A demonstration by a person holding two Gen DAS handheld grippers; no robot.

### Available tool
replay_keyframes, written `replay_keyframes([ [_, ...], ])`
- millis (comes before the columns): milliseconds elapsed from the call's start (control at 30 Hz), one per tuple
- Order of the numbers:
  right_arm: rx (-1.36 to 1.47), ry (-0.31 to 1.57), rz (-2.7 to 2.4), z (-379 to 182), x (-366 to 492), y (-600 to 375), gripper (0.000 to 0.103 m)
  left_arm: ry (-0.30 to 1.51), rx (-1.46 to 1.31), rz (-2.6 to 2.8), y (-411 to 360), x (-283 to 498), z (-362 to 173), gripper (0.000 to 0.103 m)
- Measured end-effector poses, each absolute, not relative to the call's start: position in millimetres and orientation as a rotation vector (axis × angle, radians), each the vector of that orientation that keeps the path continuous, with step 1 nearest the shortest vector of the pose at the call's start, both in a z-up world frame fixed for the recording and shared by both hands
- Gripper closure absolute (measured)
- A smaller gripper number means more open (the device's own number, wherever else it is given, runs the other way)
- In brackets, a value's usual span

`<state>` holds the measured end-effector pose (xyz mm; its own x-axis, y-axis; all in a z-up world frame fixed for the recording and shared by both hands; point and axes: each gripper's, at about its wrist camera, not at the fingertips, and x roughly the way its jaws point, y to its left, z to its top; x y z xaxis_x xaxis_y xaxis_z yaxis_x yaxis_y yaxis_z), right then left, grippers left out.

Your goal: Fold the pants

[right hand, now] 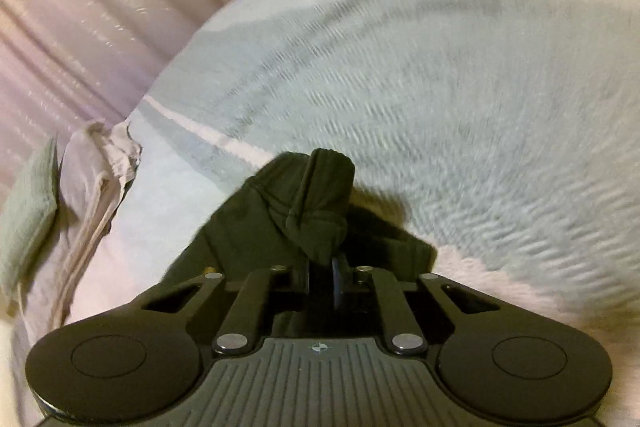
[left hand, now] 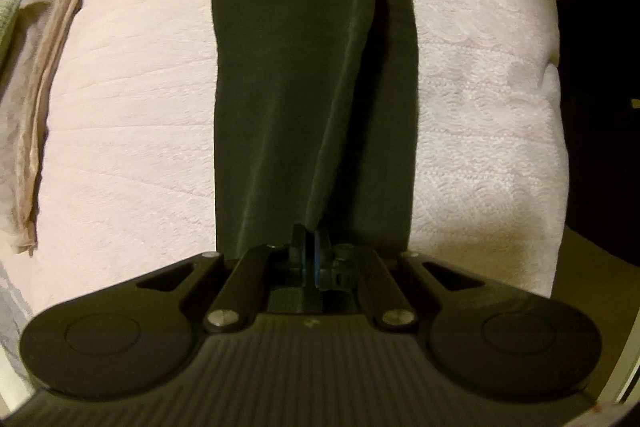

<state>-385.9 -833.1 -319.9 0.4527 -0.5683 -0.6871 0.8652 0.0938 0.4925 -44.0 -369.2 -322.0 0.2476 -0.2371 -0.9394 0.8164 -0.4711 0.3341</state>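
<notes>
Dark green pants (left hand: 304, 67) lie stretched out lengthwise on a pale pink bedspread (left hand: 132, 131), one leg laid over the other with a fold line down the middle. My left gripper (left hand: 309, 233) is shut on the near end of the pants, fabric pinched between its pads. In the right wrist view, my right gripper (right hand: 320, 259) is shut on a bunched end of the pants (right hand: 316, 203), which rises in a crumpled hump just in front of the fingers. That view is blurred by motion.
A folded beige garment (left hand: 48, 83) lies along the left side of the bed, with a green cloth (right hand: 28, 211) beside it. A pale blue blanket (right hand: 440, 87) covers the far part of the bed. Pink curtains (right hand: 80, 7) hang at the left.
</notes>
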Motion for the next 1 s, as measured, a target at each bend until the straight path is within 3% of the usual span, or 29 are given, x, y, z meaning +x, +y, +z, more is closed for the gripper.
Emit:
replay_keyframes([
  [300,0.954,0.551,-1.181,-354.5,-377.5,-828.9,0.094,0.573,1.523,-1.356,-359.1,-45.6,-338.9,0.101],
  [367,0.894,0.596,-1.209,-346.1,-372.3,-823.1,0.078,0.587,1.497,-1.344,-358.0,-47.0,-339.0,0.101],
  [467,0.816,0.656,-1.211,-332.6,-364.0,-802.3,0.065,0.595,1.456,-1.331,-352.7,-49.2,-336.9,0.099],
  [733,0.682,0.771,-1.011,-312.3,-288.3,-689.2,0.064,0.574,1.273,-1.335,-317.8,-38.2,-317.8,0.091],
  [1000,0.413,0.858,-0.671,-309.0,-148.3,-509.8,0.063,0.372,1.228,-1.454,-247.7,-1.4,-313.4,0.081],
])
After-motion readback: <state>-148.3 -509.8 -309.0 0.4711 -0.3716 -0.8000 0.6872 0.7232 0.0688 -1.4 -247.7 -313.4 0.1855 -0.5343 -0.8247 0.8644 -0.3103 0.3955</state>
